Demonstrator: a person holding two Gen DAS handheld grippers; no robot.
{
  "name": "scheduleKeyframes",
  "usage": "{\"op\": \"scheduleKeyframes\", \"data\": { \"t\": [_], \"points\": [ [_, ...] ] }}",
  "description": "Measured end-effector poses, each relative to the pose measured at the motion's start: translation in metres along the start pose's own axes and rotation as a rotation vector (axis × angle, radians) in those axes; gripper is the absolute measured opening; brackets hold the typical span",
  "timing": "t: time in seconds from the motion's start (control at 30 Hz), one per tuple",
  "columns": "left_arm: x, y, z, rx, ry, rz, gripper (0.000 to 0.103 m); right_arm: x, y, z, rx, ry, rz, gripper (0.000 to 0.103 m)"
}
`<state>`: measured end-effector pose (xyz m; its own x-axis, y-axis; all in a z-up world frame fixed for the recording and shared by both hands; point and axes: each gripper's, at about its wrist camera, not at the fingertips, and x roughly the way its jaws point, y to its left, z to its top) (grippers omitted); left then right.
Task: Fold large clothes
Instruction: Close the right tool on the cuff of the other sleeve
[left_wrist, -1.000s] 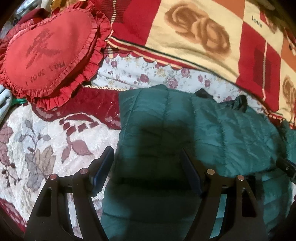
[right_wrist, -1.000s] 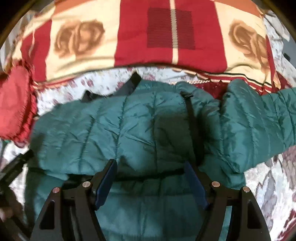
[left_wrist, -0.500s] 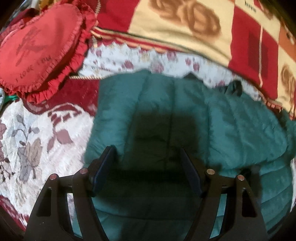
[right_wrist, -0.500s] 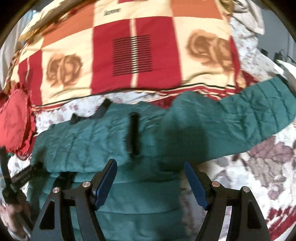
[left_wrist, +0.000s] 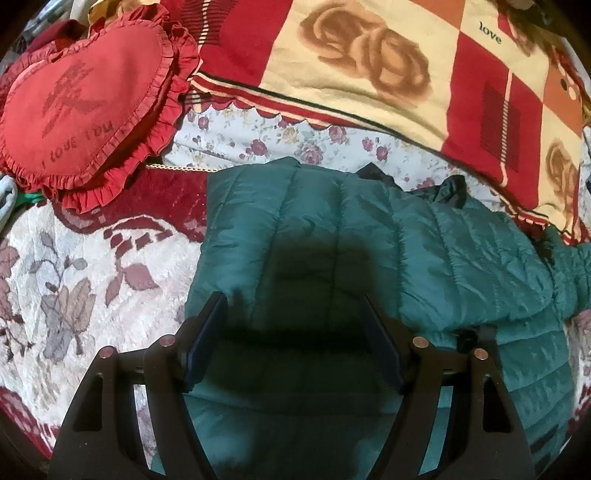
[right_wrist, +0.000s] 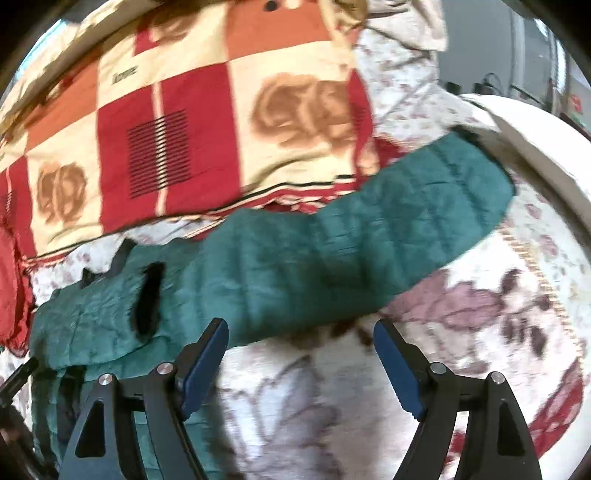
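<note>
Green puffer jacket (left_wrist: 369, 251) lies flat on the floral bedspread (left_wrist: 74, 295), near the red heart pillow (left_wrist: 85, 103). Left gripper (left_wrist: 295, 332) hovers over its body, jaws spread, gripping nothing. Right gripper (right_wrist: 301, 354), also spread wide, hangs just below the 1 outstretched sleeve (right_wrist: 388, 236).

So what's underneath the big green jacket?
The green jacket lies on a flowery bed cover, cream with red patches. What is directly beneath its middle cannot be seen, because the jacket covers it.
</note>
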<state>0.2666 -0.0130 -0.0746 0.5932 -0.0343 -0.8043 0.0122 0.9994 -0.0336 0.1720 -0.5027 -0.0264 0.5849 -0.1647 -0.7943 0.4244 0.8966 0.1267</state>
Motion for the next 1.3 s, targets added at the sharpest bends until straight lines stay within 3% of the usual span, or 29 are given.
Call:
{"op": "scheduleKeyframes", "data": {
  "t": [0.63,0.9,1.0,1.3],
  "points": [
    [0.002,0.009,-0.009,-0.019,0.031,-0.024,0.074,-0.020,-0.140,0.046,0.336,-0.096,-0.017,0.078],
    [0.006,0.016,-0.011,-0.029,0.041,-0.014,0.074,-0.004,-0.162,0.063,0.409,-0.105,0.052,0.078],
    [0.008,0.020,-0.011,-0.039,0.051,-0.016,0.074,0.008,-0.163,0.070,0.422,-0.083,0.074,0.071],
    [0.010,0.020,-0.013,-0.029,0.063,-0.014,0.074,0.032,-0.165,0.078,0.439,-0.058,0.051,0.070]
  ]
}}
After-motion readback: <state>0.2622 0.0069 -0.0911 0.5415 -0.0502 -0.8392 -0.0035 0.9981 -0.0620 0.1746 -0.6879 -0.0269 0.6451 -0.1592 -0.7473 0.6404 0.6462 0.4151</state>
